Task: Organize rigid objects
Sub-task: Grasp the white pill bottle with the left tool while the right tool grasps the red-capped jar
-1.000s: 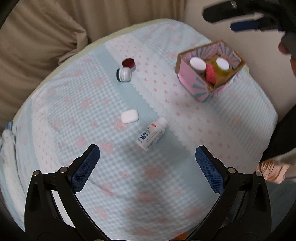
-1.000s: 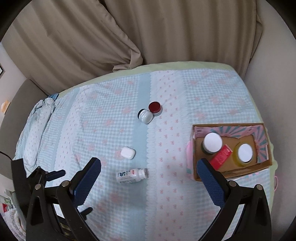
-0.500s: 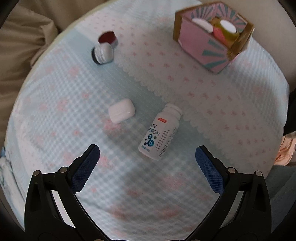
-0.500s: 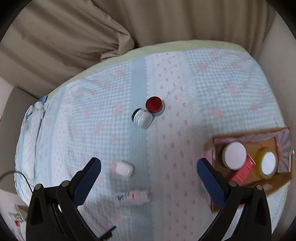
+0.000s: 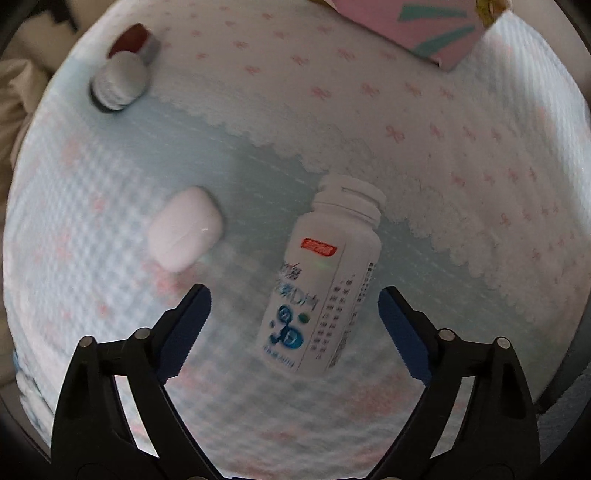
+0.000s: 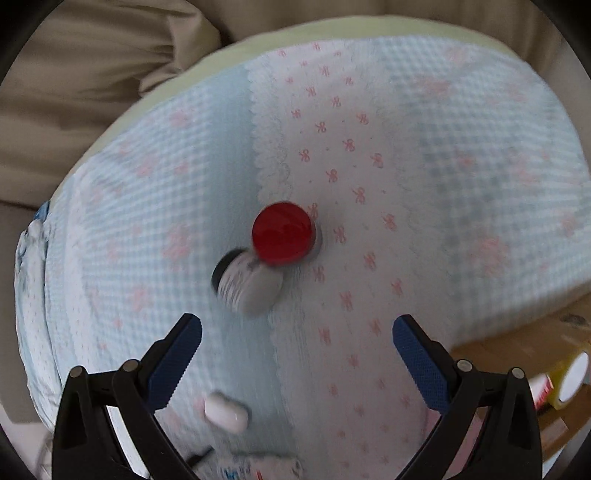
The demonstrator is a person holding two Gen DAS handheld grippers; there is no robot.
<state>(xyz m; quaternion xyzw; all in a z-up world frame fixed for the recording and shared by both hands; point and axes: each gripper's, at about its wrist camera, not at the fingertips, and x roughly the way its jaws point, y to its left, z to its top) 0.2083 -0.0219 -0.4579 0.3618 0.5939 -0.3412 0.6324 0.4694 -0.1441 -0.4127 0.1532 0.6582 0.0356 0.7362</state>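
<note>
A white pill bottle (image 5: 321,280) with blue print lies on its side on the blue-and-pink cloth. My left gripper (image 5: 293,314) points straight down over its lower half; its jaws are closing, with the bottle between them, and the pads stand clear of it. A white earbud case (image 5: 184,232) lies to the bottle's left. In the right wrist view my right gripper (image 6: 297,343) hangs open above the cloth, just short of a white jar (image 6: 247,286) lying on its side and a red-lidded jar (image 6: 283,232) touching it.
The pink cardboard box (image 5: 417,29) stands at the top right of the left wrist view; in the right wrist view its brown inside (image 6: 517,354) holds a yellow jar with a white lid (image 6: 570,380). Beige bedding (image 6: 85,66) lies beyond the cloth's far edge.
Both grippers have come down toward the cloth. The left one now straddles the pill bottle with narrower jaws. The right one has shifted left, from near the box to the two jars.
</note>
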